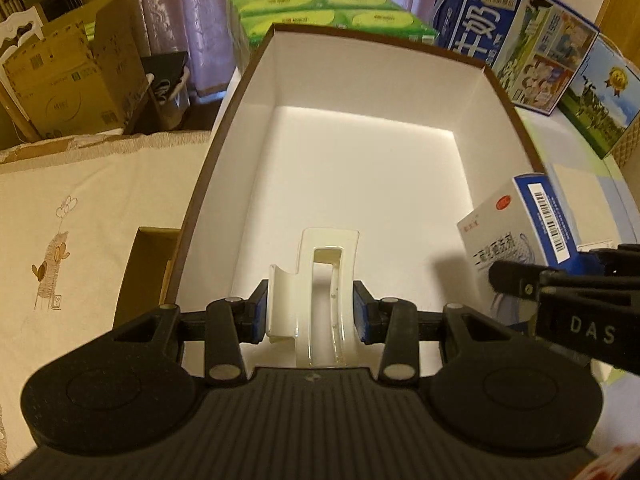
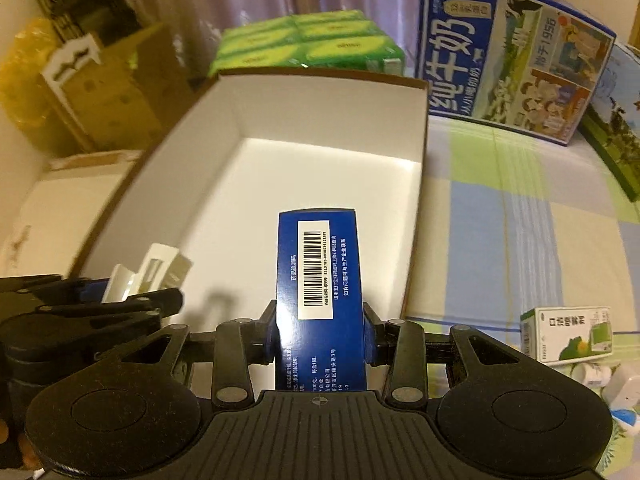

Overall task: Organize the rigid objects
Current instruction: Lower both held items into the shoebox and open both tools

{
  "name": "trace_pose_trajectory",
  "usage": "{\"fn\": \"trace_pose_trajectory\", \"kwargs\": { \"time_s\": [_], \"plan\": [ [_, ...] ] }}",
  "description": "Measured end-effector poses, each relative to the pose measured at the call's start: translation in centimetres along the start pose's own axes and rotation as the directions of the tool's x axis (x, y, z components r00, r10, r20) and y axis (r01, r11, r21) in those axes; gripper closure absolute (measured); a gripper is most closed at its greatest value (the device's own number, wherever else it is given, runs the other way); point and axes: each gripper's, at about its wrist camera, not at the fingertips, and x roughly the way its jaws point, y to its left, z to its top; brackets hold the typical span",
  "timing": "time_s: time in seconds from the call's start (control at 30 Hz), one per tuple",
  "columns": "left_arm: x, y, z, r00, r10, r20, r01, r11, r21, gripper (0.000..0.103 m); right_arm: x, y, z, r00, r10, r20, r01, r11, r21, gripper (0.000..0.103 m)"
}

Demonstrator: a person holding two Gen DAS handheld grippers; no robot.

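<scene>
While both jaws grip, left gripper (image 1: 308,314) on hair clip (image 1: 320,300), right gripper (image 2: 320,344) on medicine box (image 2: 318,300), only the right view shows a green carton (image 2: 568,334) beside the open box (image 2: 416,200)

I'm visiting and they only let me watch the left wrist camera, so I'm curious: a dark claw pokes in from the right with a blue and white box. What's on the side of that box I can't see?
Observer: The medicine box has a dark blue face with a white barcode label, held in the right claw.
Operator: Is anything left outside the big box?
Observer: Yes, a small green and white carton lies on the checked cloth, to the right of the open box.
Operator: Anything else near it?
Observer: Some small white items sit just in front of that carton; I cannot tell what they are.
</scene>
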Motion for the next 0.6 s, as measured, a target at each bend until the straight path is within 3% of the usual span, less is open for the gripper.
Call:
{"fn": "trace_pose_trajectory", "kwargs": {
  "time_s": [0.1,0.27,0.5,0.6],
  "plan": [
    [0.44,0.23,0.03,1.000,-0.001,-0.010,0.001,1.000,0.005,0.067,0.90,0.62,0.21,0.999,-0.030,-0.013,0.029,0.999,-0.023,0.066],
    [0.70,0.25,0.17,1.000,-0.008,-0.019,0.008,1.000,0.015,0.067,1.14,0.62,0.50,1.000,-0.004,-0.017,0.004,1.000,-0.019,0.055],
    [1.12,-0.05,0.41,1.000,-0.019,-0.017,0.019,0.999,0.032,0.067,0.79,0.72,0.22,1.000,0.012,-0.023,-0.013,1.000,-0.025,0.053],
    [0.89,-0.24,0.45,1.000,-0.025,0.001,0.025,0.999,0.045,0.054,0.50,0.70,0.05,0.999,0.027,-0.026,-0.028,0.999,-0.032,0.052]
  ]
}}
